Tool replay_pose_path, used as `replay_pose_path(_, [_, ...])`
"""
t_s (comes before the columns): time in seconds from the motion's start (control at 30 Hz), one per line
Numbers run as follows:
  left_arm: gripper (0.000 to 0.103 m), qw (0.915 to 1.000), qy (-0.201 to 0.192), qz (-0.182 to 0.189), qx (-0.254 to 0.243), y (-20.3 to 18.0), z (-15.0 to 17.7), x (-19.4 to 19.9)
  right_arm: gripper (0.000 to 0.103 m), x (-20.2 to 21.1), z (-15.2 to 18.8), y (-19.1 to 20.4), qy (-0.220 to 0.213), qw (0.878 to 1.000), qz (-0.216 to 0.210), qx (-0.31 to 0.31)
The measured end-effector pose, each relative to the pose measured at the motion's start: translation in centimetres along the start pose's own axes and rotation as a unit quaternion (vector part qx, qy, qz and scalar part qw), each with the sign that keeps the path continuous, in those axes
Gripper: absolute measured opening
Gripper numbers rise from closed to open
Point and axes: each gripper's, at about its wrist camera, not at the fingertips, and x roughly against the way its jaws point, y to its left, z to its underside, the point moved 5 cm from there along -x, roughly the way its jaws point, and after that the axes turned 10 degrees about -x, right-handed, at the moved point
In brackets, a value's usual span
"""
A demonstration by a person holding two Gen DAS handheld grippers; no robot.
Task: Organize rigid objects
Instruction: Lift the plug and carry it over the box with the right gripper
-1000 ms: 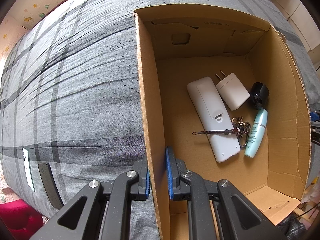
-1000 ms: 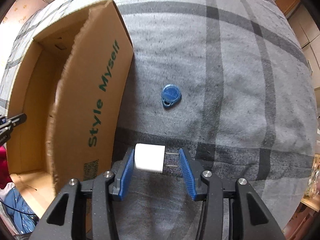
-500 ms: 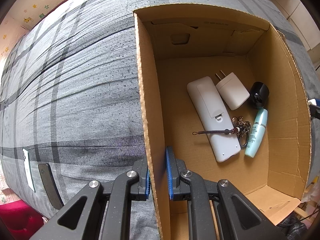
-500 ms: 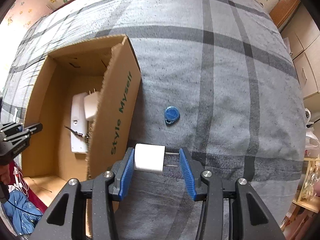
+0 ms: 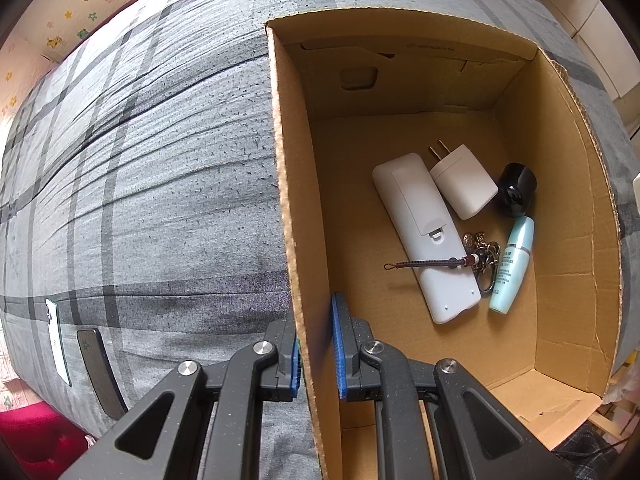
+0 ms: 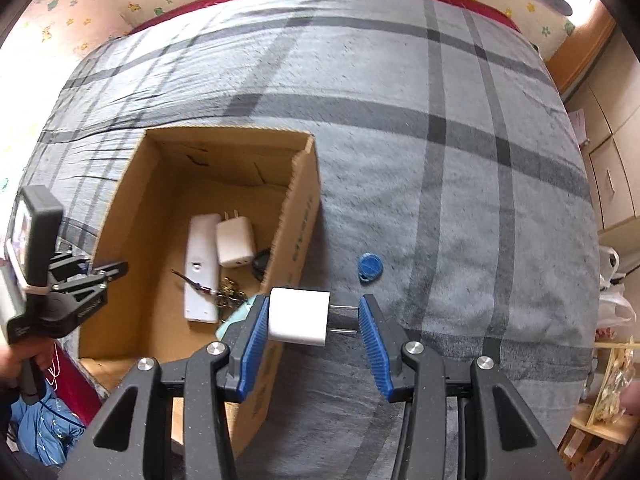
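My left gripper [image 5: 316, 344] is shut on the left wall of an open cardboard box [image 5: 288, 200] standing on a grey plaid bed. Inside the box lie a white remote [image 5: 424, 236], a white charger [image 5: 464, 186], a black round item [image 5: 516, 194], a teal bottle [image 5: 514, 264] and a keychain [image 5: 480, 256]. High above the bed, my right gripper [image 6: 310, 320] is shut on a second white plug charger [image 6: 298, 316], one pad on its body and the other at its prongs. It hangs over the right wall of the box [image 6: 296, 208]. A blue key tag [image 6: 370, 266] lies on the bed right of the box.
A white phone [image 5: 56, 340] and a dark flat item [image 5: 98, 372] lie near the bed's left edge. The left gripper [image 6: 80, 280] and a hand holding it show at the box's left side. Cabinets [image 6: 608, 184] stand beyond the bed's right side.
My right gripper has risen with the white charger, so the box's inside and the far bed edge now show in its view. The left gripper has not moved.
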Motion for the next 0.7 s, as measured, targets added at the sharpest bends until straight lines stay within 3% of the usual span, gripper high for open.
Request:
replay_pose_path(0.33, [0.013,1.0,-0.001,0.003,0.002,0.1,0.1,-0.1,0.048,1.2,-0.7,4.6,-0.009,0.999,-0.024,0.046])
replay_pose_path(0.7, [0.013,1.0,-0.003,0.007,0.004,0.4,0.3,-0.2,0.048,-0.8,-0.9,9.6,0.008,0.994,-0.042,0.103])
